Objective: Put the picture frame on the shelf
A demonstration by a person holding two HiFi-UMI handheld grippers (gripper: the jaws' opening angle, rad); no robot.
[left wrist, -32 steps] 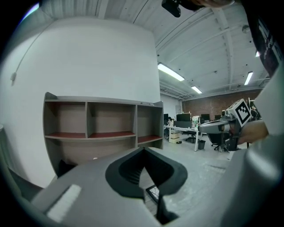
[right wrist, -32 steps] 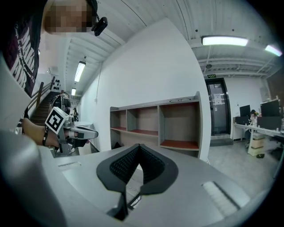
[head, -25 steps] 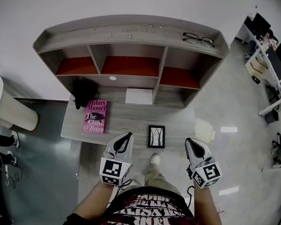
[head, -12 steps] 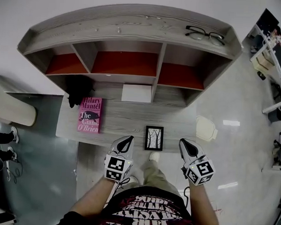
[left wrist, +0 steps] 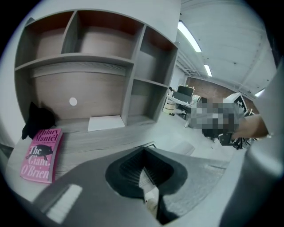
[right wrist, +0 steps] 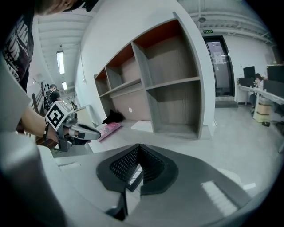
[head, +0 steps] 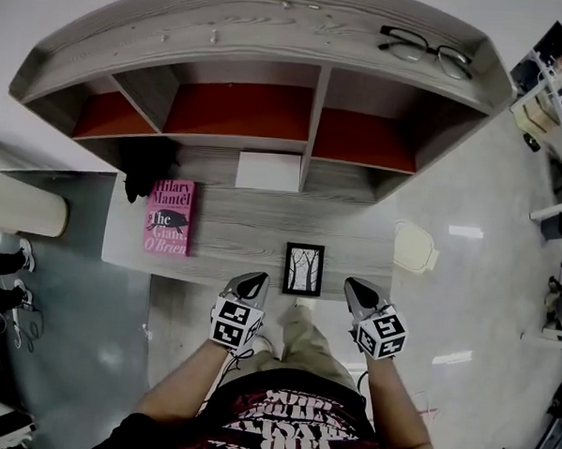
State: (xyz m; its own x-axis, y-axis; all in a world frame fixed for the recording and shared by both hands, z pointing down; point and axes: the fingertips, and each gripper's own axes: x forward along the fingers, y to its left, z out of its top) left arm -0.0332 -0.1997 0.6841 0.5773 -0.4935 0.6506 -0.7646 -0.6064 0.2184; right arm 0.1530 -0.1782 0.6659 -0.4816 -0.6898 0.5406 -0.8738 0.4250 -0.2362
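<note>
Since the earlier frames both grippers have sunk away from the head camera and drawn in toward the desk's front edge, and the shelf now fills more of the picture.

In the head view the picture frame (head: 303, 269) lies flat on the desk (head: 243, 234), near its front edge, not on the shelf (head: 315, 108). The left gripper (head: 252, 284) sits just to its left and the right gripper (head: 358, 292) just to its right; neither touches it. A pink book (head: 169, 217) lies farther left on the desk, a black object (head: 145, 169) behind it, a white sheet (head: 268, 171) under the middle compartment, and glasses (head: 426, 48) on the shelf's top.

In the left gripper view the left gripper (left wrist: 143, 150) has its jaws together at the tips with nothing clamped. The book (left wrist: 41, 155) and white sheet (left wrist: 105, 123) lie ahead, below the shelf (left wrist: 128, 84).

In the right gripper view the right gripper (right wrist: 138, 147) is likewise closed and empty. The left gripper (right wrist: 84, 131) shows at the left, the book (right wrist: 106, 128) beyond it.
</note>
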